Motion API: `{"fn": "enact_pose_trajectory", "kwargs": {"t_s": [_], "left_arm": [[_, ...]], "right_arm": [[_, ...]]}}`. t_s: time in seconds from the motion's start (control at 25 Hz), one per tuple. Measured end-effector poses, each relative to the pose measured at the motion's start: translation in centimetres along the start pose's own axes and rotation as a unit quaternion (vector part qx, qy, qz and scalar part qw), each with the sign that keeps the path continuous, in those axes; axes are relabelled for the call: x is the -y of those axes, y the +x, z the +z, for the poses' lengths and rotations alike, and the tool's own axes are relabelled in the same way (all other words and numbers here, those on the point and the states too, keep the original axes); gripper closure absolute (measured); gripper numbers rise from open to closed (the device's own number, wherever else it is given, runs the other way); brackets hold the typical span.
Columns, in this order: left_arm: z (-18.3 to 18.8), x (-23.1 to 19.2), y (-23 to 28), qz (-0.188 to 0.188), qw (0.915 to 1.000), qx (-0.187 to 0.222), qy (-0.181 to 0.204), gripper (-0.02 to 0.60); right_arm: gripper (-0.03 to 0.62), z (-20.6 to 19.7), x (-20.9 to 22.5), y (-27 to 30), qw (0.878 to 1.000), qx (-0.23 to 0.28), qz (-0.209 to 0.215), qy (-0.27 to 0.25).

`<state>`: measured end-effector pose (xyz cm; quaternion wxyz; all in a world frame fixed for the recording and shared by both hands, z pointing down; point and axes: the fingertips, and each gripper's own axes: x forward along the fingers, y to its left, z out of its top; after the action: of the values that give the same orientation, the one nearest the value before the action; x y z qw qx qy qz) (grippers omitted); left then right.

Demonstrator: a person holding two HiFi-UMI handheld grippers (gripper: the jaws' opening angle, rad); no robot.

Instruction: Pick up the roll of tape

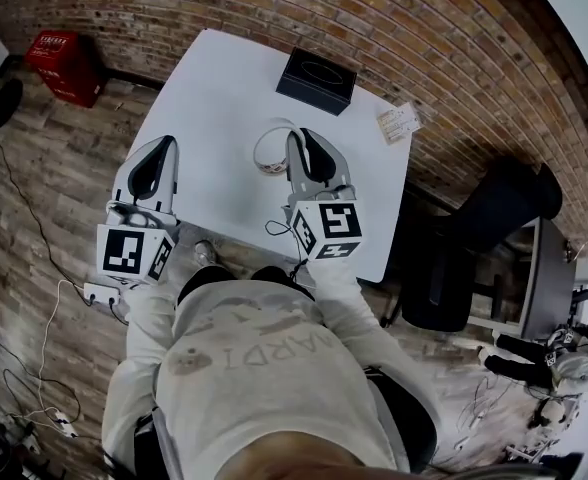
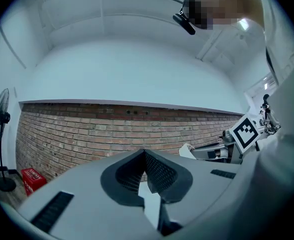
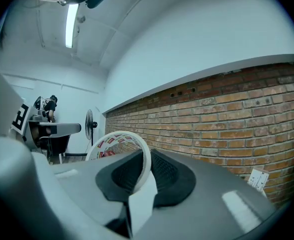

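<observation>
The roll of tape [image 1: 269, 152] is a thin white ring with red print inside. It hangs above the white table [image 1: 219, 88], and my right gripper [image 1: 298, 138] is shut on its rim. In the right gripper view the roll [image 3: 118, 143] stands upright between the black pads [image 3: 169, 176], sticking out to the left, with a white strip hanging down between the jaws. My left gripper [image 1: 163, 144] hovers level over the table's left edge. In its own view the jaws [image 2: 144, 155] meet at the tips with nothing between them.
A black box [image 1: 316, 80] lies at the table's far end and a small white card [image 1: 398, 122] at its right edge. A red crate [image 1: 66, 65] stands on the floor to the left, a black chair [image 1: 474, 238] to the right. A brick wall is ahead.
</observation>
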<state>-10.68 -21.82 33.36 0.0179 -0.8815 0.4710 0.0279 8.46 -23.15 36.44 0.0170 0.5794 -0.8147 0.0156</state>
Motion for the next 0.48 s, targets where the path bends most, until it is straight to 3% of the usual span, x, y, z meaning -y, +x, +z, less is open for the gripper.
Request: {"fn": "enact_pose_trajectory", "kwargs": {"t_s": [0.48], "left_arm": [[0.7,1.6,-0.5,0.009,0.9999,0.003,0.009,0.577]], "right_arm": [[0.533,1.6,0.2,-2.1,0.999,0.033,0.011,0.003]]}}
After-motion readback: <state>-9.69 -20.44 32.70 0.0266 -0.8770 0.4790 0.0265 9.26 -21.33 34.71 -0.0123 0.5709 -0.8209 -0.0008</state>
